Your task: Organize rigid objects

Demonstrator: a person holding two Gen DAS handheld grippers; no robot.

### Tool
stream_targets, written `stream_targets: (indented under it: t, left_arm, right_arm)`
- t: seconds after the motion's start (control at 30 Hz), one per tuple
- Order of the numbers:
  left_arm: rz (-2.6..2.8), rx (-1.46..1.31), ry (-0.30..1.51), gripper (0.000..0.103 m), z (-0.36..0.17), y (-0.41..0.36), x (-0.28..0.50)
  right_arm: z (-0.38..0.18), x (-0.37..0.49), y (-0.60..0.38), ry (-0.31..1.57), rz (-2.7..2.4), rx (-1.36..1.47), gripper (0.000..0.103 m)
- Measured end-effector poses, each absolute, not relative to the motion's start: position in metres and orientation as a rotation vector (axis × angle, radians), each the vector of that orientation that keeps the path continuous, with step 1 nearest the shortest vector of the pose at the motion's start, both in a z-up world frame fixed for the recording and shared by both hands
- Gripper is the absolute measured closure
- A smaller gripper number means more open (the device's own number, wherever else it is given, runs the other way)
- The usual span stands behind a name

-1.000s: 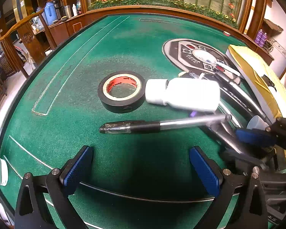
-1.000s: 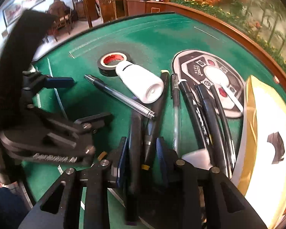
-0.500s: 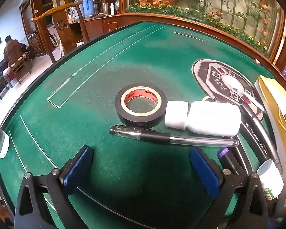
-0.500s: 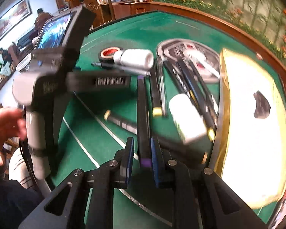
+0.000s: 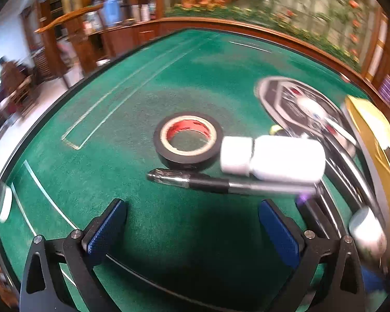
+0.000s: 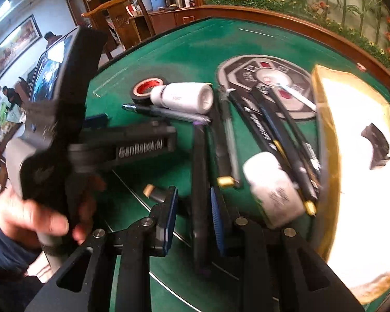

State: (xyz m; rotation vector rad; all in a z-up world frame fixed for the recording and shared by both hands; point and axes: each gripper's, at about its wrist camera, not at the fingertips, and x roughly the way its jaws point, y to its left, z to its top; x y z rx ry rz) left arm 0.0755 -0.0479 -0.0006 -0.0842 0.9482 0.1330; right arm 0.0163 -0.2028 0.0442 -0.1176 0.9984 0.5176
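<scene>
The left tongs (image 5: 192, 223) are seen spread wide above bare green felt of the desk (image 5: 132, 119), with nothing between the blue pads (image 5: 105, 230) and nothing touched. Just beyond them a clear pen with a black grip (image 5: 215, 183) is laid across the view, and behind it a roll of black tape (image 5: 188, 140) lies flat, with a white bottle (image 5: 273, 158) on its side just to the right of the roll.

In the right wrist view a hand (image 6: 36, 215) is seen at the left, wrapped around the handle of the left device, whose body blocks much of the desk on that side. The right tongs (image 6: 193, 213) have just been opening; a long black marker with a purple end (image 6: 200, 182) lies between the pads, and a narrow gap is visible on each side, so it is not clamped. Whether the marker rests fully on the felt cannot be told through the blur.

To the right, several black pens (image 6: 273, 127) are fanned from a round grey panel (image 6: 265, 78), with a second white bottle (image 6: 273, 189), blurred, lying over their near ends. A gold-edged box (image 6: 325, 135) is cut off at the right edge, its inside washed out by glare.
</scene>
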Motion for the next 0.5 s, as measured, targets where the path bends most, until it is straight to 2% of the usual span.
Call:
stream_targets:
  t: [0.03, 0.1, 0.23, 0.5]
  left_arm:
    - [0.094, -0.063, 0.969, 0.000, 0.000, -0.048, 0.076]
    - [0.020, -0.005, 0.964, 0.003, 0.011, -0.050, 0.069]
    - [-0.103, 0.054, 0.839, 0.003, 0.041, -0.048, 0.037]
    - [-0.412, 0.172, 0.795, 0.004, 0.045, -0.081, 0.003]
  right_arm:
    - [0.044, 0.017, -0.201, 0.997, 0.516, -0.108, 0.079]
    - [0.043, 0.016, -0.201, 0.987, 0.526, -0.087, 0.088]
    - [0.048, -0.003, -0.207, 0.945, 0.500, -0.079, 0.089]
    - [0.053, -0.070, -0.266, 0.914, 0.448, -0.006, 0.089]
